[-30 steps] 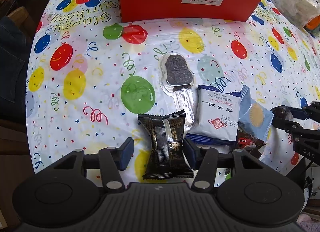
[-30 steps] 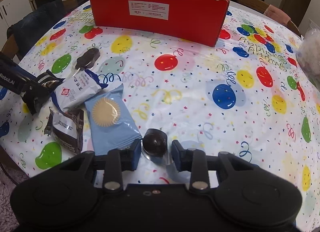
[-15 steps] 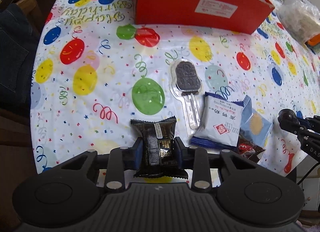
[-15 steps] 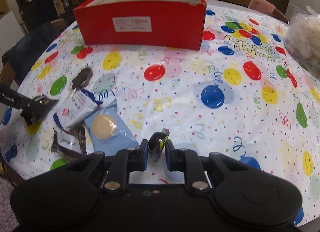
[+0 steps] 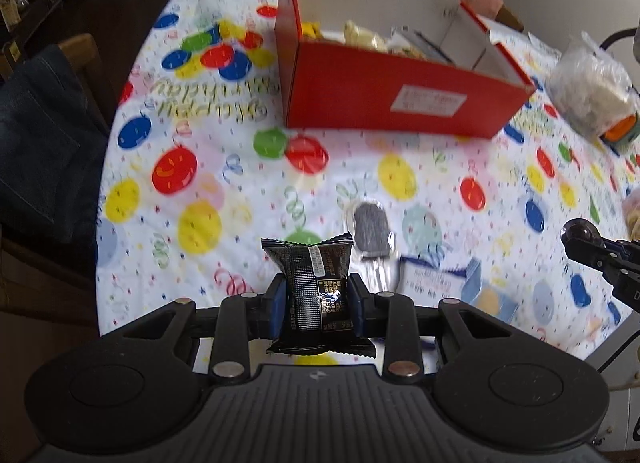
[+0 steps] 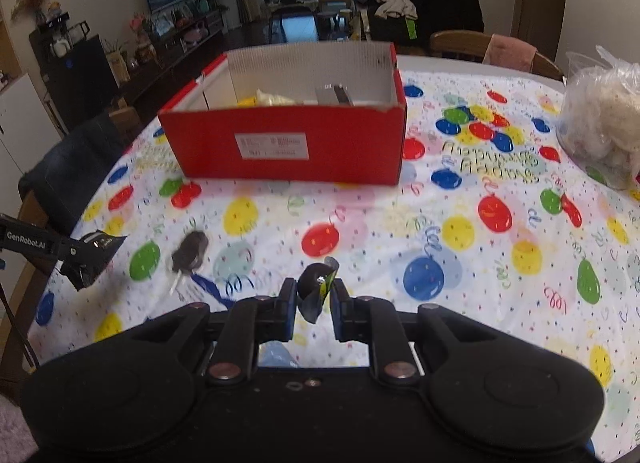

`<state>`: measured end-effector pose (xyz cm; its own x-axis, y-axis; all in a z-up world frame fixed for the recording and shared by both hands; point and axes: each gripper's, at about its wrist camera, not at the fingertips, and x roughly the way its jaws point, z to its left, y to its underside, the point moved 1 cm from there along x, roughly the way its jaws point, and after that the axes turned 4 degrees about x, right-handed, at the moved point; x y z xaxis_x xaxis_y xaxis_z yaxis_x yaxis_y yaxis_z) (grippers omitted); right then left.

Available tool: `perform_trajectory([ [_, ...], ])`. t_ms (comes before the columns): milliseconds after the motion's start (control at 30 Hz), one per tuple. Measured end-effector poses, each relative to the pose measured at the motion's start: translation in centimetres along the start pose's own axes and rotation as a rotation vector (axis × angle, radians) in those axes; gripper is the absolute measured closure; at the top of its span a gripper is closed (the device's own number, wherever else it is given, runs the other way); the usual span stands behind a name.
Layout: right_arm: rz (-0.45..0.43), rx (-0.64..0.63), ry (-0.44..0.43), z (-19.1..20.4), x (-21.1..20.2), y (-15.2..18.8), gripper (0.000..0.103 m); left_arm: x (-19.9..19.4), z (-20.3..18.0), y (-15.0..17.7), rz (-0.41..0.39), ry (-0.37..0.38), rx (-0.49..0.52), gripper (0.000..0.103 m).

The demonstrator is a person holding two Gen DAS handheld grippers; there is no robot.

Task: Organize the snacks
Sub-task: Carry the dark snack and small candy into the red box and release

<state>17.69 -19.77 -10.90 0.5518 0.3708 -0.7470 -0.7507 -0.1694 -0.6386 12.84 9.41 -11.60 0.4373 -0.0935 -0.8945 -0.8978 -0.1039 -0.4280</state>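
Left gripper [image 5: 316, 297]: its jaws are closed on a black foil snack packet with white print [image 5: 313, 295], pinching it at both sides; the packet stands upright and is lifted clear of the desk.
Right gripper [image 6: 314, 297]: its jaws are clamped on a small dark wrapped candy with a yellow-green twist of wrapper [image 6: 317, 287], held above the desk.
Desk [image 5: 240, 167]: covered by a white plastic cloth printed with coloured balloons, streamers and gold lettering.
Red cardboard box with a white label [image 5: 384, 91]: open at the top, at the far side of the desk, ahead of both grippers; pale and yellow wrapped snacks and a grey packet lie inside it, blurred.
Dark chocolate-coated ice-cream-shaped treat on a stick in clear wrap [image 5: 372, 231]: flat on the cloth, just beyond and to the right of the black packet in the left view.
White snack packet with blue ends [image 5: 434, 277]: lying beside the treat's stick, blurred.
Light blue packet with a round yellow picture [image 5: 488, 297]: just right of the white packet, partly overlapped by it.
Clear plastic bag of pale contents [image 6: 604, 119]: at the right edge of the desk, well apart from the loose snacks.
Other gripper seen from each camera: the right one enters the left view at the right edge [image 5: 600, 259], the left one enters the right view at the left edge [image 6: 86, 259], carrying its black packet.
Dark blue denim garment [image 5: 36, 143]: draped over a wooden chair at the left side of the desk.
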Motion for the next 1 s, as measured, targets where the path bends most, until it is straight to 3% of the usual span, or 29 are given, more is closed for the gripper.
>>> perform_trajectory([
  [600,-0.144,-0.052,-0.017,-0.5,0.1,-9.4,0.087,-1.9,-2.2,-8.5,-0.149,-0.029,0.042,0.072],
  [1000,-0.129,-0.089,-0.034,-2.1,4.4,-16.3,0.087,0.1,-3.0,-15.4,-0.166,-0.078,0.053,0.072],
])
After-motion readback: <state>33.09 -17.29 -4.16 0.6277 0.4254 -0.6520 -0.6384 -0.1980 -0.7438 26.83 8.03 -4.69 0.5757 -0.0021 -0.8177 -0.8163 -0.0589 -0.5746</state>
